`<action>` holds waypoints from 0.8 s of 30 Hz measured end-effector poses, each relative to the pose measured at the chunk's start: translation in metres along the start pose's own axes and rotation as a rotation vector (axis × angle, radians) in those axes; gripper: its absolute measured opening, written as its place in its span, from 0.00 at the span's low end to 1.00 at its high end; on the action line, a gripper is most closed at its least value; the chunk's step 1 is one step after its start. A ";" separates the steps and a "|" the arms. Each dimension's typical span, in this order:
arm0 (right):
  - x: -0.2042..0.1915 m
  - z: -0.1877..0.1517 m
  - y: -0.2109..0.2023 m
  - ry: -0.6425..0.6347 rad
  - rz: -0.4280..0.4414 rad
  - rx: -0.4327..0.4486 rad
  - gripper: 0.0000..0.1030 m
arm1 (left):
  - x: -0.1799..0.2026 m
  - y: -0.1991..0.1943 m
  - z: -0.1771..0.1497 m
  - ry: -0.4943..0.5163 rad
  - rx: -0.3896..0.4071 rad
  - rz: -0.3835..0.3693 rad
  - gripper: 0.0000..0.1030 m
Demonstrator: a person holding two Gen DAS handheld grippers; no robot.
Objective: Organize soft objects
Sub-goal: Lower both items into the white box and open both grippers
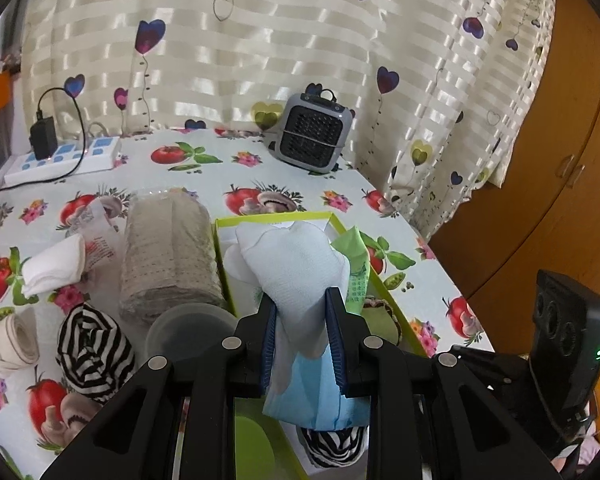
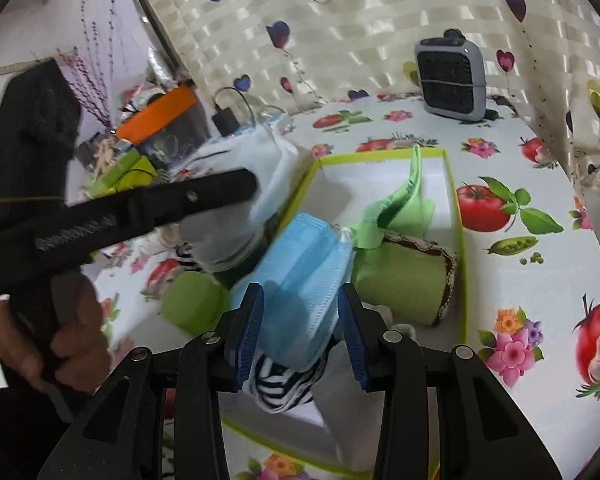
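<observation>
A white sock (image 1: 296, 256) is clamped between the narrowly parted jaws of the left claw (image 1: 301, 320), above the green-rimmed box (image 2: 458, 216) on the surface (image 2: 540, 280). A blue face mask (image 2: 300, 264) is seen between the right claw's (image 2: 300, 320) jaws; whether it is gripped cannot be told.

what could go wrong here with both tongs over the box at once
The left tongs clamp a white sock over the green-rimmed box, close to the right tongs, whose jaws flank the blue face mask; the two could collide. The mask lies on the box's rim and may slip outside.
</observation>
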State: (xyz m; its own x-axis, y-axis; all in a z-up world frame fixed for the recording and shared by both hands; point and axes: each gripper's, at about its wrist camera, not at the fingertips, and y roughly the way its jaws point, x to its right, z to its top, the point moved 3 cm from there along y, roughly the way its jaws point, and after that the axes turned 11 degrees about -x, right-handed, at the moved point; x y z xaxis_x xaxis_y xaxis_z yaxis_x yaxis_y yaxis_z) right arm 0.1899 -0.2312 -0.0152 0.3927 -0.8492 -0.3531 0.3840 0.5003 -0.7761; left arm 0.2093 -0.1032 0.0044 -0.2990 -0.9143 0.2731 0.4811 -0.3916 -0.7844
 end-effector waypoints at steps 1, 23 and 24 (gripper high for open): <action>0.001 0.000 0.003 0.002 -0.008 -0.004 0.06 | 0.000 0.003 0.001 -0.001 -0.007 0.002 0.22; 0.030 -0.003 -0.025 0.095 -0.207 0.074 0.38 | 0.007 0.043 0.019 -0.011 -0.060 0.017 0.33; 0.030 -0.004 -0.028 0.098 -0.215 0.078 0.39 | 0.007 0.042 0.019 -0.006 -0.057 0.018 0.34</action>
State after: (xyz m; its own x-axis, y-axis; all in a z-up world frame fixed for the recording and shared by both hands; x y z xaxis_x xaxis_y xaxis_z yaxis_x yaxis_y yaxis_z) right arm 0.1873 -0.2716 -0.0064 0.2138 -0.9478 -0.2364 0.5144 0.3149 -0.7976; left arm 0.2431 -0.1284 -0.0157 -0.2854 -0.9219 0.2620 0.4387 -0.3687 -0.8195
